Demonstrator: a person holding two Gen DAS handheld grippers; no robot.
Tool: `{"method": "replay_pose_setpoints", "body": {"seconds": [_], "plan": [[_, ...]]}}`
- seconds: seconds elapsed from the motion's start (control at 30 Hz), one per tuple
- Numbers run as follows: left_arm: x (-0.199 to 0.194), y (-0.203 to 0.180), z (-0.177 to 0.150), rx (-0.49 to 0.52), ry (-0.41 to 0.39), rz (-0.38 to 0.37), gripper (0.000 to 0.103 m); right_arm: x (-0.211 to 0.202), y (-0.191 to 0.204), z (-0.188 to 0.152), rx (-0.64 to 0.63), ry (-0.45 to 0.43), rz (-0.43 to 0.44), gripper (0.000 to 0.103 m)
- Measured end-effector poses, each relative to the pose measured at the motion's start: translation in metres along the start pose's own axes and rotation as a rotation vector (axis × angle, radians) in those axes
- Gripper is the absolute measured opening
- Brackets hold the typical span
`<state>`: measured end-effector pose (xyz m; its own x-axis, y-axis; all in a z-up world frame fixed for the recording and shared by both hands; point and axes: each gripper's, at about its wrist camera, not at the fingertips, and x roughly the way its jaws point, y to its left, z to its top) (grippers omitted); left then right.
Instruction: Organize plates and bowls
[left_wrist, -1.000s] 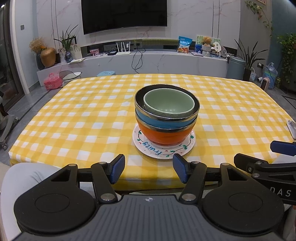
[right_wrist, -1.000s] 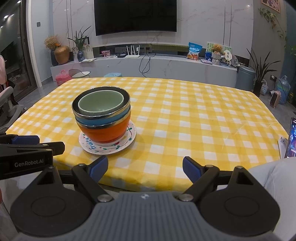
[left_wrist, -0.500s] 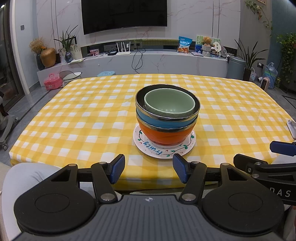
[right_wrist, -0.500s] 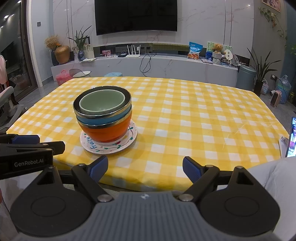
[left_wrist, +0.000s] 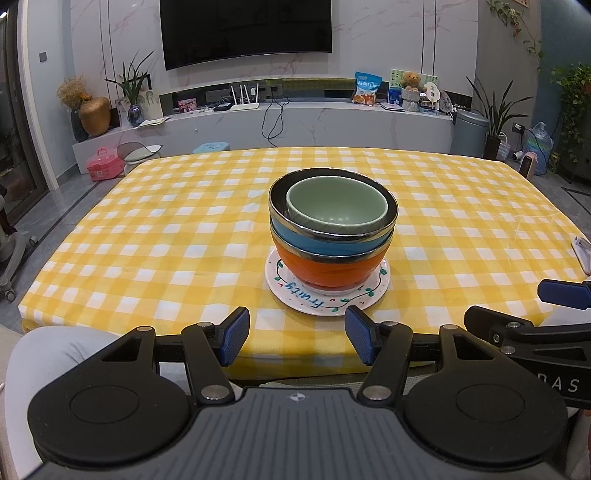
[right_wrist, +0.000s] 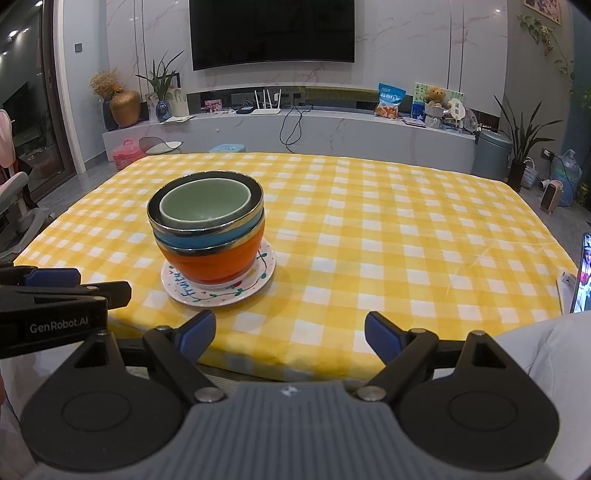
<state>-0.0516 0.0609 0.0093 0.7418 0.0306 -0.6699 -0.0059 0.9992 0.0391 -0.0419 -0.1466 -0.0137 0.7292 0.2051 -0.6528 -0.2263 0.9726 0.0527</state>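
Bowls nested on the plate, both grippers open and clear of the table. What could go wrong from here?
1. The pale green ceramic bowl sits off-centre inside the blue steel-rimmed bowl; a one-sided grab could tip it.
2. The orange steel-rimmed bowl may lift with the blue one if they stick.
3. The white "Fruity" plate lies near the table's front edge on yellow checked cloth; a nudge from the left gripper or right gripper could slide it off.
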Motion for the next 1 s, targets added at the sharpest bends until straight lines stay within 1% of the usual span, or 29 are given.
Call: {"method": "replay_pose_setpoints", "body": {"seconds": [1.0], "plan": [[0.0018, 0.0026, 0.0, 0.012, -0.002, -0.007, 0.07, 0.0032, -0.0001, -0.0017, 0.003, 0.014, 0.01, 0.087]]}}
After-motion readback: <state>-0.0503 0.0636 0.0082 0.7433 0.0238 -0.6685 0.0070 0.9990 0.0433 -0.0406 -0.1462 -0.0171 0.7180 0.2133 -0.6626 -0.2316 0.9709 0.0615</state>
